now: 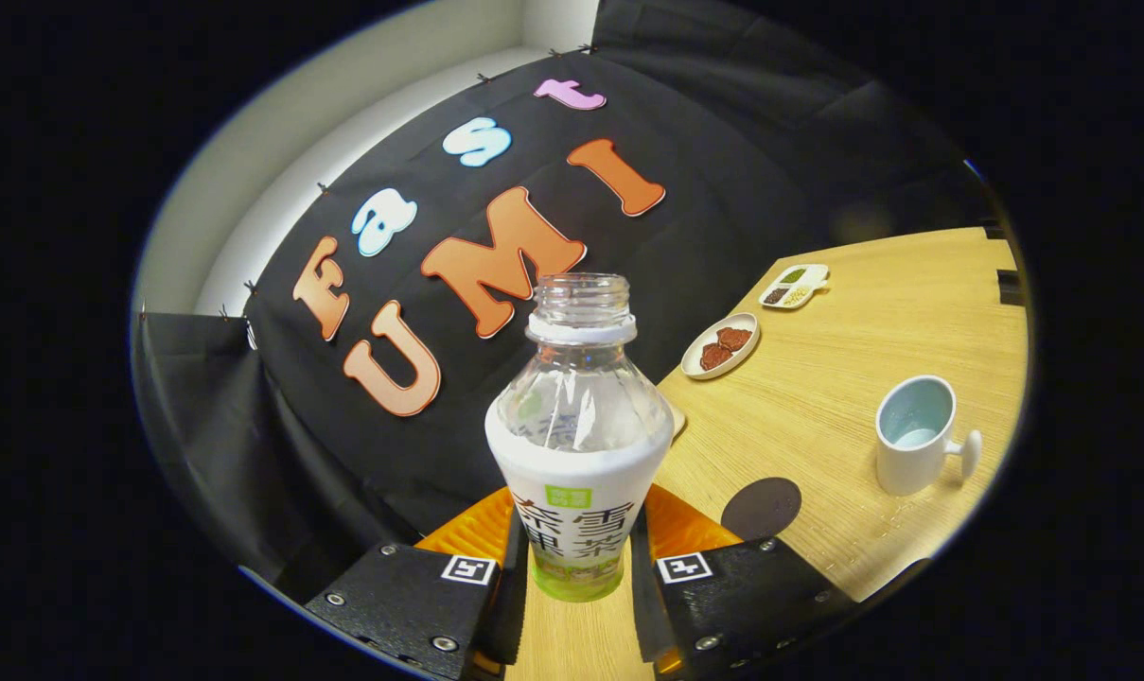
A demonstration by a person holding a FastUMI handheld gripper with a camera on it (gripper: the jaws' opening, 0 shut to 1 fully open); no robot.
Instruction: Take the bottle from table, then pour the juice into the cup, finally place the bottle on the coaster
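- The gripper [576, 567] is clamped on the juice bottle [578, 445], with one finger pressed against each side of the labelled lower body.
- The bottle is held upright between the fingers, so it's seen dead centre just ahead. The cap is off and the clear neck is open at the top.
- A white label is wrapped round the bottle's lower half, with a green band at the bottom. The upper part is clear plastic; how much juice is inside can't really be told.
- The whole view is tilted, so the wooden table [846, 378] is seen slanting off to the right of the fingers.
- A dark round coaster [762, 507] is lying flat on the table just to the right of the right finger, close by.
- Further right of the coaster, a white cup [915, 435] is standing with its handle pointed away from the gripper. Its inside looks pale blue.
- Beyond the bottle to the right, a small oval dish [720, 345] with brownish pieces on it can be made out.
- Past that, a little divided tray [795, 285] with small portions of something is sitting near the table's far edge.
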